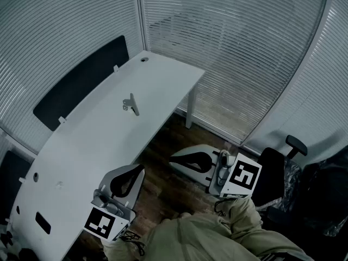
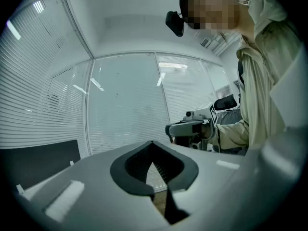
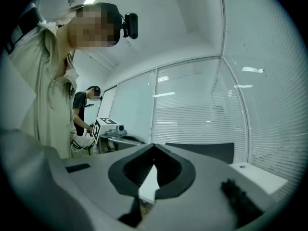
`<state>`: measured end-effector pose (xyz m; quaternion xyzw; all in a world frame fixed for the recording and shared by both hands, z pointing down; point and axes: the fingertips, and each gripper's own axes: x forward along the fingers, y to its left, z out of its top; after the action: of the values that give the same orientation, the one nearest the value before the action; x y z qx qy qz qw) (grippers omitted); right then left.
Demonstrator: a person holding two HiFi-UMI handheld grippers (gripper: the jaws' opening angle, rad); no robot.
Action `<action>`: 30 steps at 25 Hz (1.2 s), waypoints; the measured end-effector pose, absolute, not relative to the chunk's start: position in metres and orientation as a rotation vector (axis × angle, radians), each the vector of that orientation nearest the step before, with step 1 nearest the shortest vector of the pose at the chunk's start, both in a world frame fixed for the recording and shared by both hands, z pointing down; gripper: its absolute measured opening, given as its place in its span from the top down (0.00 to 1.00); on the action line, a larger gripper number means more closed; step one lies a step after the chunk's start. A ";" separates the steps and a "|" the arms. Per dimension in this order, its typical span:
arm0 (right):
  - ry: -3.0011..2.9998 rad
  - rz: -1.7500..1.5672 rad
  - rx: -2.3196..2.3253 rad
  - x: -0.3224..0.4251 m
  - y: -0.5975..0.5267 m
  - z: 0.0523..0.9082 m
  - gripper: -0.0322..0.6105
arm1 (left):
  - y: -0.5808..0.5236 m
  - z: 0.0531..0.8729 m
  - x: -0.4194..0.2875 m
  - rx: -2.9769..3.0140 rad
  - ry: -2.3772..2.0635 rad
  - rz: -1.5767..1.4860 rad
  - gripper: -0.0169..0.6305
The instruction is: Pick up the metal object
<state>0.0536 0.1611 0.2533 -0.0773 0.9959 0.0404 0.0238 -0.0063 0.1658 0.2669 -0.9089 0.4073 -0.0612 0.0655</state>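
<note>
A small metal object (image 1: 130, 104) lies on the white desk (image 1: 92, 140), near its middle. My left gripper (image 1: 142, 168) hovers off the desk's front edge, well short of the object; its jaws are shut and hold nothing. My right gripper (image 1: 172, 161) hangs over the wooden floor to the right of the desk, also shut and holding nothing. In the left gripper view the shut jaws (image 2: 152, 142) point up at the glass wall, with the right gripper (image 2: 190, 128) beyond them. The right gripper view shows its shut jaws (image 3: 154, 145) and the left gripper (image 3: 108, 129) behind. Neither gripper view shows the object.
Glass walls with blinds enclose the desk. A dark panel (image 1: 81, 83) runs along its far side, and a white leg (image 1: 190, 110) stands at its right end. A black office chair (image 1: 277, 173) sits to my right. Another person (image 3: 86, 112) stands in the background.
</note>
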 end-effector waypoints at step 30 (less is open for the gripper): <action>3.157 -0.021 -0.307 -0.026 -0.020 0.294 0.95 | -0.020 0.307 -0.083 -2.853 1.261 -0.160 0.96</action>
<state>-0.0262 -0.0196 0.2943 -0.0967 0.9952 -0.0067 -0.0152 -0.0829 -0.0199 0.3065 -0.9134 0.4037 -0.0512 0.0093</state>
